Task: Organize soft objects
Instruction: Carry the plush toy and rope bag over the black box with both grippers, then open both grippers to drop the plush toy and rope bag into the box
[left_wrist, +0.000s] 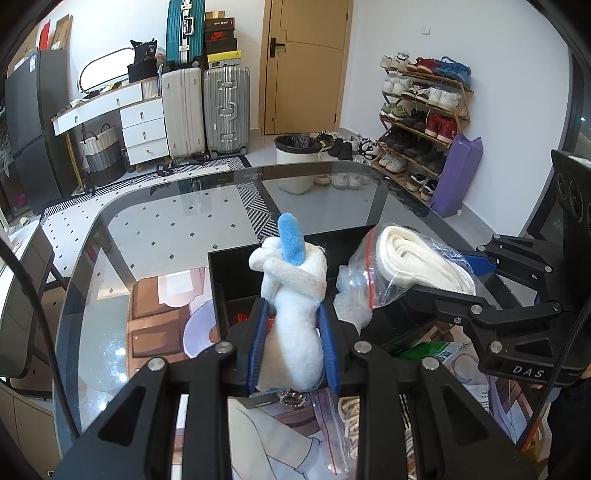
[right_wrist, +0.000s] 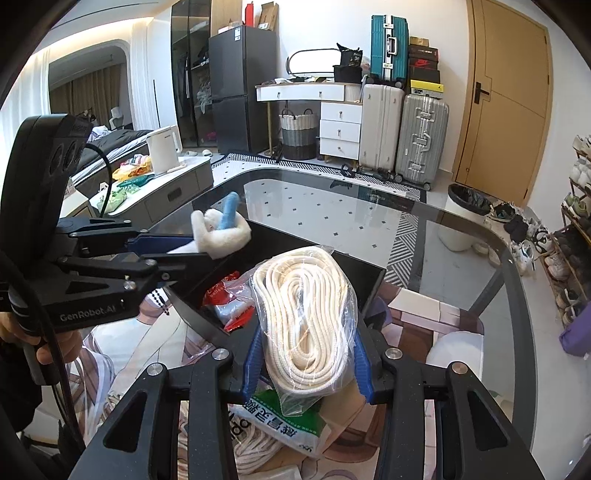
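Observation:
My left gripper (left_wrist: 293, 314) is shut on a white plush toy (left_wrist: 295, 295) with a blue tip and holds it over the near edge of a black box (left_wrist: 236, 273). The toy also shows in the right wrist view (right_wrist: 221, 229). My right gripper (right_wrist: 306, 336) is shut on a clear bag of coiled white rope (right_wrist: 306, 306) and holds it above the same black box (right_wrist: 365, 273). The bag of rope shows at the right of the left wrist view (left_wrist: 410, 262). A red and white packet (right_wrist: 229, 299) lies inside the box.
The box stands on a glass table (left_wrist: 166, 221) over a printed mat. A green and white packet (right_wrist: 288, 428), another rope bundle (right_wrist: 251, 454) and a zip bag (left_wrist: 332, 424) lie near me. Suitcases, a bin and a shoe rack stand beyond the table.

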